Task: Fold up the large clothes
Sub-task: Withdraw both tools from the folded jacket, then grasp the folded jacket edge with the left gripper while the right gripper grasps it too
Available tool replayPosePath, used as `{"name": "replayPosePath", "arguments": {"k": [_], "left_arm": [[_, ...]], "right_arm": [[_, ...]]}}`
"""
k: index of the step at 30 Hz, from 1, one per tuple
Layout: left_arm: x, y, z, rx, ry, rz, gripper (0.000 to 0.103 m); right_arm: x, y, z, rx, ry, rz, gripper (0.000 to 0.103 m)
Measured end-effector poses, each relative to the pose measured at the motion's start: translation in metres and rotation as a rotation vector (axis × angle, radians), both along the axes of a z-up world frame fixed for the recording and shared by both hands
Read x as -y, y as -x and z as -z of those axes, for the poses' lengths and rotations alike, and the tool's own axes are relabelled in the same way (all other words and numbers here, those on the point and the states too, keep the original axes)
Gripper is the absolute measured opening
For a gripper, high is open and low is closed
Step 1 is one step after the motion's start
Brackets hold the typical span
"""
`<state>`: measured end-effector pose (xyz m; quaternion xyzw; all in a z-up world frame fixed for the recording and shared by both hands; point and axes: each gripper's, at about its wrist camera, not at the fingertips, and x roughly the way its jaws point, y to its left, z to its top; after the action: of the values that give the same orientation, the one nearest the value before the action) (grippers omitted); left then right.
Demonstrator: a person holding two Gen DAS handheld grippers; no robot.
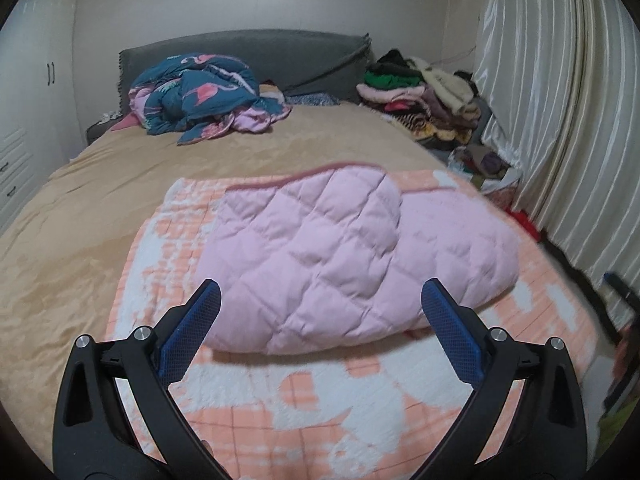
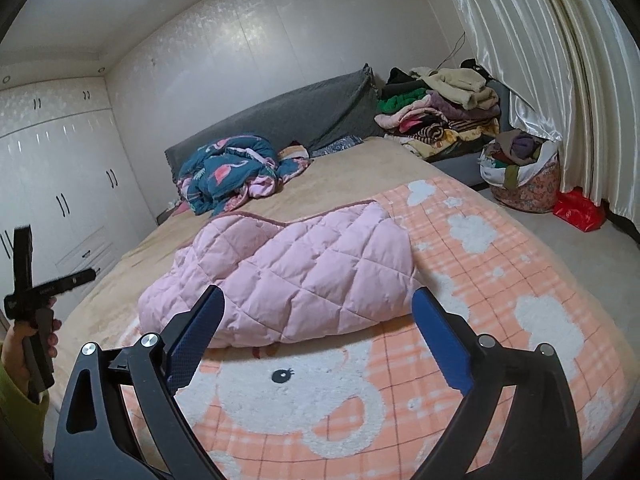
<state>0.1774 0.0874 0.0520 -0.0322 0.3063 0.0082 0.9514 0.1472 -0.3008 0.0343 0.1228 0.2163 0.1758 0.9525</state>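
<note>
Both hand-held grippers released above the bed; folded pink quilted jacket lies ahead of each.

Left wrist view: left hand-held gripper [image 1: 320,292] spread wide, nothing between its blue pads [image 1: 450,328]; pink quilted jacket [image 1: 340,256] lies folded just beyond the fingertips, not touched, resting on the peach-and-white plush blanket [image 1: 312,404] under the gripper. Farther ahead on the tan bedsheet [image 1: 100,208], a crumpled teal flamingo-print duvet [image 1: 200,96] against the grey headboard [image 1: 288,52]; ahead and to the right, a pile of clothes [image 1: 420,92] beside the curtain [image 1: 560,112].

Right wrist view: right hand-held gripper [image 2: 318,300] likewise released, jaws empty, jacket [image 2: 304,268] just ahead of its tips on the blanket [image 2: 500,272]. Far to its left, a hand [image 2: 24,340] grips the other gripper's handle.
</note>
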Motion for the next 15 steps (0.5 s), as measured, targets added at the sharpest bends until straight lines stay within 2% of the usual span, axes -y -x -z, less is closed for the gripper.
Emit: {"name": "replayPosePath", "arguments": {"k": [4,7,15], "left_arm": [[-0.017,-0.008,0.033,-0.055,0.002,-0.033,0.094],[-0.041,-0.019,0.058,-0.100,0.049,-0.096,0.094],[-0.095,-0.045,0.102,-0.138,0.141,-0.197,0.094]], "right_arm": [[0.001,-0.020,0.007,-0.022,0.054,0.003,0.094],[0.001,-0.043,0.017,-0.046,0.097,0.008,0.094],[-0.007,-0.128,0.058,-0.132,0.193,0.013,0.094]]}}
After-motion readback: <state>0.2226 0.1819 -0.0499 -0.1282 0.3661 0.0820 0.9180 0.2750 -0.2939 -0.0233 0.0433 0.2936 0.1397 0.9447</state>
